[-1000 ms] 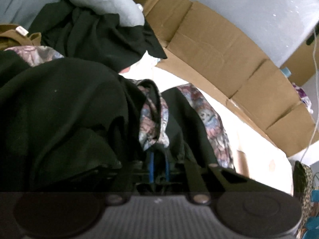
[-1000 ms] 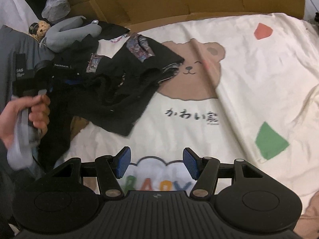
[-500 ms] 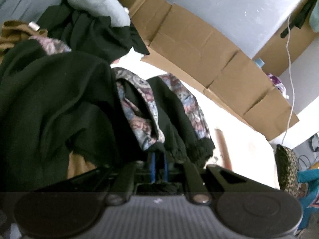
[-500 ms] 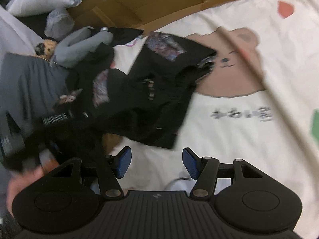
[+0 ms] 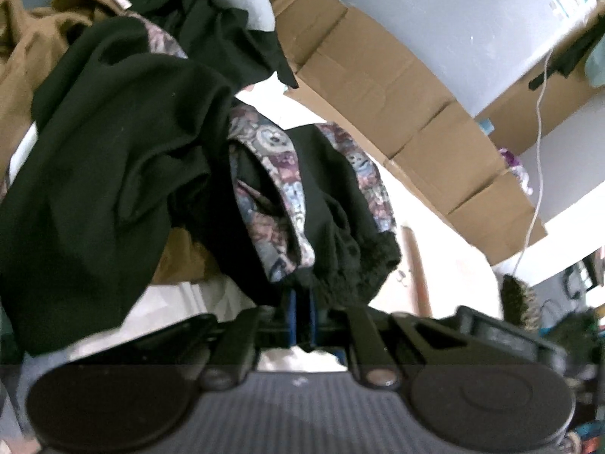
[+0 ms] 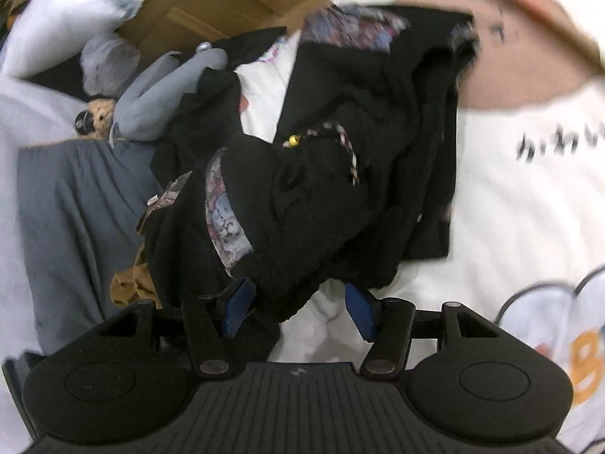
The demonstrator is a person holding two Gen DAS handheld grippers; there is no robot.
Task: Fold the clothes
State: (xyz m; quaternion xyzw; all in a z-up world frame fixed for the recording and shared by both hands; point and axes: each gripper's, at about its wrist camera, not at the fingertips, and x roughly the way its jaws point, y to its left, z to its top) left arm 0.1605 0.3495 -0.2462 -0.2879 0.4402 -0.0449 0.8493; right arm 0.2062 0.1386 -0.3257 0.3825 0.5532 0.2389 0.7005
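Observation:
A black garment [image 5: 113, 189] with a patterned floral lining [image 5: 272, 174] hangs bunched in front of my left gripper [image 5: 300, 317], whose blue pads are closing tight on its dark edge. In the right wrist view the same black garment [image 6: 340, 151] lies crumpled on a cream printed sheet [image 6: 510, 208], its lining [image 6: 223, 219] showing. My right gripper [image 6: 298, 308] stands open at the garment's near edge. A fold of black cloth reaches between its blue pads without being pressed.
Flattened cardboard [image 5: 378, 87] lines the far side of the sheet. A brown garment [image 5: 22, 56], a grey garment [image 6: 75, 196] and a grey plush toy [image 6: 159, 90] lie to the left. A white cable [image 5: 539, 113] hangs at the right.
The left gripper has drawn the black garment along, so more lining and sheet show. The right gripper has rolled and come down close to the garment, whose edge now lies between its fingers.

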